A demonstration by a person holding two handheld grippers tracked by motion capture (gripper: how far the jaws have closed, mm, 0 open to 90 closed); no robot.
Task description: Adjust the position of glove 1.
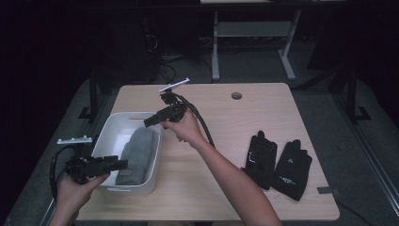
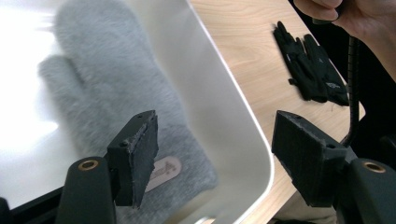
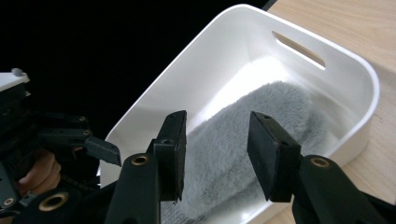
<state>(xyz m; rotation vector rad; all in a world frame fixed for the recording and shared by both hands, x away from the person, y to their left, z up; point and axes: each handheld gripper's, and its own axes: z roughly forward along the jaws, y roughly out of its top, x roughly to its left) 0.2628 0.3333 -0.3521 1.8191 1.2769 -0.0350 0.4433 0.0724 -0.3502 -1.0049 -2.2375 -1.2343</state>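
Note:
A grey fluffy mitten [image 1: 136, 154] lies in a white bin [image 1: 109, 134] at the table's left. My left gripper [image 1: 122, 164] hovers over the bin's near end, open with nothing between its pads. In the left gripper view the left gripper [image 2: 215, 130] looks down on the mitten [image 2: 112, 88] and the bin's rim [image 2: 243, 102]. My right gripper [image 1: 147, 121] hangs above the bin's far right corner and points toward the bin. In the right gripper view the right gripper [image 3: 217, 126] stands open, empty, above the mitten [image 3: 271, 107] in the bin [image 3: 224, 42].
A pair of black gloves [image 1: 278, 162] lies flat on the wooden table [image 1: 221, 122] at the right, and these gloves [image 2: 310, 65] also appear in the left gripper view. The right forearm [image 1: 230, 179] crosses the table's middle. A round cable hole [image 1: 236, 95] sits near the far edge.

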